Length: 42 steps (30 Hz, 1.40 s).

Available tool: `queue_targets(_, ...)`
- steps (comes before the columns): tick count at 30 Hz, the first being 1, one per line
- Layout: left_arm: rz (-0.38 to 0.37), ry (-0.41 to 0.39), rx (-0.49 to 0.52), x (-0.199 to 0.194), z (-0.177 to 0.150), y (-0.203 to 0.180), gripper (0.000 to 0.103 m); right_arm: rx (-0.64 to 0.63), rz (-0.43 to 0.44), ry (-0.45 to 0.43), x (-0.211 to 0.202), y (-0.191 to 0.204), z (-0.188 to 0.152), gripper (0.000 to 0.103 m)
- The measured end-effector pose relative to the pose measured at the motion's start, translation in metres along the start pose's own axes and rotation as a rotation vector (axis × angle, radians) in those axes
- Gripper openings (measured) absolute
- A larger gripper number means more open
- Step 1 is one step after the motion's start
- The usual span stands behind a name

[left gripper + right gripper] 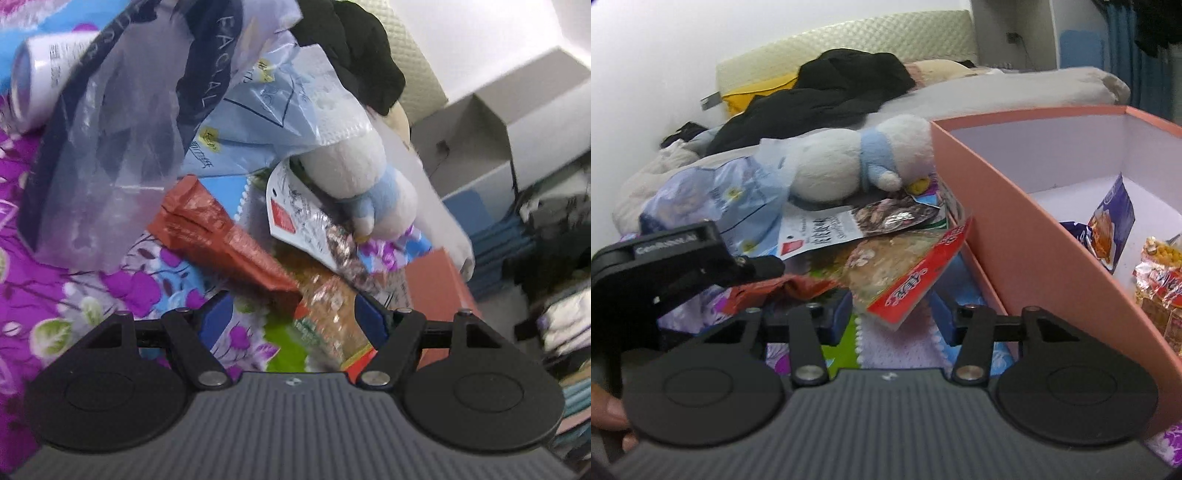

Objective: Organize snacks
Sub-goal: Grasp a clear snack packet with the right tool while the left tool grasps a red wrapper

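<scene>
A pile of snack packets lies on a floral bedsheet point(74, 288). My left gripper point(291, 317) is open over the near end of a red-brown packet point(221, 236) and a clear packet with a red edge point(332, 306); neither pad presses on them. My right gripper point(890, 321) is open too, with the red-edged corner of that clear packet point(905, 284) just ahead of the gap between its fingers. A white-labelled packet point(827, 229) lies on top of the pile. On the right stands a pink box point(1015, 221) that holds a purple packet point(1108, 229) and yellow-red packets point(1160, 280).
A white and blue plush toy point(857, 162) rests on the pile beside the box wall. A clear bag of facial tissues point(129, 147), a light blue pack point(266, 110) and a white bottle point(40, 74) lie behind. Black clothing point(831, 88) covers the pillows. A hand point(609, 410) shows at lower left.
</scene>
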<state>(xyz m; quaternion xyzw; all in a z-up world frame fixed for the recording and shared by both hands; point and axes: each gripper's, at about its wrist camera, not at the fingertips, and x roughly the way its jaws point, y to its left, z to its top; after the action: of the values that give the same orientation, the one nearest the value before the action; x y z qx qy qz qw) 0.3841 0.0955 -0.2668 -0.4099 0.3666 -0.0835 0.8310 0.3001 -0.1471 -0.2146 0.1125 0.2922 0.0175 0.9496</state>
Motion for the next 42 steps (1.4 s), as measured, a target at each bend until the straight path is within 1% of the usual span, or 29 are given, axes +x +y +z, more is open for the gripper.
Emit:
queue_targets(3, 0.007, -0.004, -0.05, 0.009, 0.004, 0.004, 0.076, -0.014, -0.029, -0.012, 0.007, 0.003, 0.001, 0.047)
queue_targets(4, 0.01, 0.0, -0.065, 0.013, 0.005, 0.005, 0.076, -0.014, -0.035, 0.001, 0.011, 0.003, 0.001, 0.046)
queue_targets(5, 0.009, 0.001, -0.069, 0.015, 0.006, 0.006, 0.076, -0.001, -0.036, 0.02, 0.015, 0.002, 0.001, 0.043)
queue_targets(6, 0.024, 0.006, -0.066, 0.018, 0.006, 0.005, 0.076, 0.018, -0.037, 0.034, 0.019, -0.001, 0.001, 0.04)
queue_targets(7, 0.056, 0.012, -0.054, 0.022, 0.006, 0.004, 0.072, 0.026, -0.042, 0.044, 0.023, -0.002, 0.001, 0.033)
queue_targets(8, 0.068, 0.014, -0.045, 0.025, 0.006, 0.003, 0.068, 0.032, -0.041, 0.057, 0.027, -0.003, 0.001, 0.031)
queue_targets(9, 0.062, 0.02, -0.048, 0.027, 0.006, 0.003, 0.065, 0.042, -0.034, 0.069, 0.029, -0.004, 0.001, 0.029)
queue_targets(10, 0.055, 0.027, -0.056, 0.03, 0.005, 0.004, 0.057, 0.053, -0.026, 0.072, 0.029, -0.005, 0.001, 0.024)
queue_targets(11, 0.061, 0.032, -0.054, 0.032, 0.005, 0.005, 0.046, 0.05, -0.027, 0.065, 0.027, -0.005, 0.002, 0.016)
queue_targets(12, 0.073, 0.03, -0.044, 0.033, 0.005, 0.004, 0.043, 0.036, -0.024, 0.056, 0.025, -0.003, 0.003, 0.014)
queue_targets(13, 0.065, 0.029, -0.039, 0.033, 0.004, 0.004, 0.034, 0.029, -0.017, 0.051, 0.023, -0.003, 0.003, 0.013)
queue_targets(14, 0.048, 0.025, -0.039, 0.032, 0.004, 0.005, 0.032, 0.028, -0.012, 0.053, 0.021, -0.003, 0.004, 0.01)
queue_targets(16, 0.065, -0.006, -0.018, 0.023, 0.002, 0.0, 0.031, 0.027, -0.006, 0.056, 0.017, -0.003, 0.004, 0.008)
queue_targets(17, 0.064, -0.009, -0.005, 0.02, 0.002, -0.002, 0.031, 0.024, -0.002, 0.052, 0.014, -0.003, 0.004, 0.006)
queue_targets(20, 0.033, -0.006, -0.021, 0.005, -0.003, -0.003, 0.03, 0.015, 0.007, 0.049, 0.003, -0.002, 0.003, 0.005)
queue_targets(23, 0.049, -0.008, -0.021, -0.011, -0.009, -0.004, 0.03, -0.006, 0.014, 0.047, -0.008, 0.001, 0.0, 0.004)
queue_targets(25, 0.045, 0.001, -0.028, -0.021, -0.015, -0.004, 0.03, -0.013, 0.015, 0.046, -0.018, 0.001, -0.002, 0.004)
queue_targets(29, 0.056, 0.02, -0.002, -0.051, -0.035, -0.007, 0.03, -0.029, 0.018, 0.039, -0.041, 0.0, -0.007, 0.004)
queue_targets(33, 0.054, 0.05, 0.007, -0.081, -0.06, -0.005, 0.03, -0.052, 0.013, 0.032, -0.062, -0.002, -0.014, 0.004)
queue_targets(36, 0.067, 0.065, 0.012, -0.103, -0.077, -0.002, 0.03, -0.066, 0.016, 0.035, -0.078, -0.005, -0.021, 0.004)
queue_targets(38, 0.062, 0.075, -0.004, -0.114, -0.085, 0.001, 0.03, -0.076, 0.019, 0.042, -0.088, -0.006, -0.026, 0.004)
queue_targets(42, 0.082, 0.077, 0.033, -0.139, -0.097, 0.002, 0.03, -0.104, 0.019, 0.035, -0.111, -0.01, -0.037, 0.004)
